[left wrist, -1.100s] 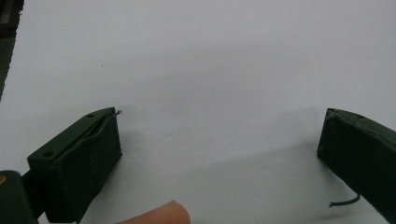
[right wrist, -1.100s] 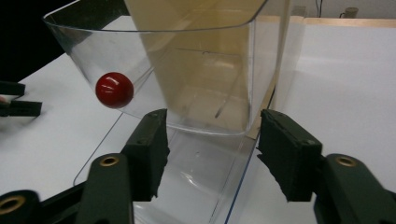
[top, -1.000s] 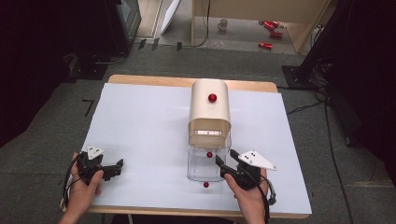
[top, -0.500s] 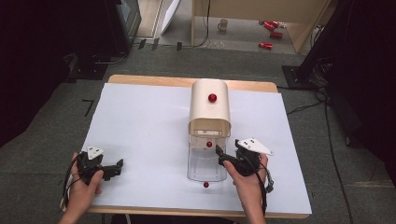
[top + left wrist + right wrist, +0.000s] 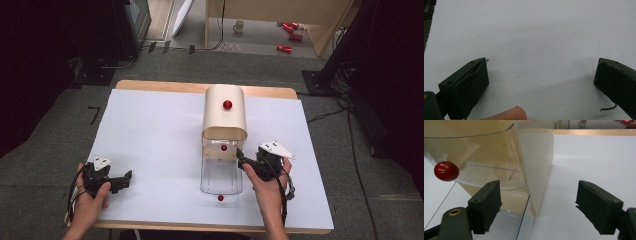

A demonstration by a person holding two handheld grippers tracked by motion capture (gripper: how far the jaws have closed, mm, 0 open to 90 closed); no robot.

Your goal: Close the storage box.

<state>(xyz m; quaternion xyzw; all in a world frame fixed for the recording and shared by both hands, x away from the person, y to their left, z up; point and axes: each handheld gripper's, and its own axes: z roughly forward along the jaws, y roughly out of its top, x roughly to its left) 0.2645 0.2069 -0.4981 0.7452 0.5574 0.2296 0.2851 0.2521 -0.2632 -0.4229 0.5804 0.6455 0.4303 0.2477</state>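
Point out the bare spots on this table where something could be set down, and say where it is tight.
Free: the wide white stretch between the left gripper and the beige box, running up to the table's far edge; also a narrower strip right of the box. Crowded: the near middle, where the clear drawer sticks out and the right gripper sits against its side.

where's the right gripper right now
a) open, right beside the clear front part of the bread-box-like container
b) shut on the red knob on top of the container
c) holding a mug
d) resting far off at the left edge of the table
a: the right gripper sits with its jaws apart against the right side of the clear door of the beige container, nothing between the jaws, as the right gripper view also shows.
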